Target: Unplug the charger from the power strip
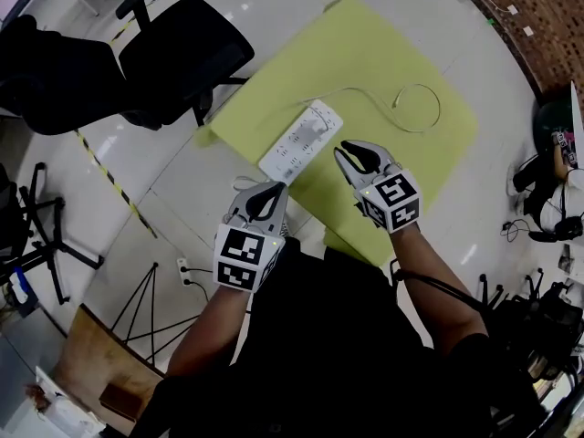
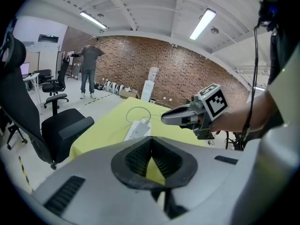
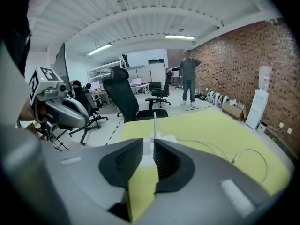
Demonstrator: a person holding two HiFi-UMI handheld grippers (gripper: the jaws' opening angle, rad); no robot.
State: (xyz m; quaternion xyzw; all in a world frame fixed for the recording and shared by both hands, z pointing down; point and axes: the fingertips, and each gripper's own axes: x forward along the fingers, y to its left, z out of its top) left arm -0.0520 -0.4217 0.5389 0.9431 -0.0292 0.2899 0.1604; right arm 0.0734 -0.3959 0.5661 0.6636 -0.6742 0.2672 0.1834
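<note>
Yellow counter carries the power strip, with the charger at its far end. Left gripper hovers closed and empty; right gripper is slightly parted and empty. Only the gripper views show a standing person.

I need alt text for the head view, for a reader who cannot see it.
Seen from above, the left gripper and right gripper point at a white power strip on a yellow-green table, neither touching it. A thin white cable leaves the strip's far end and curls into a loop; a black office chair stands nearby.
</note>
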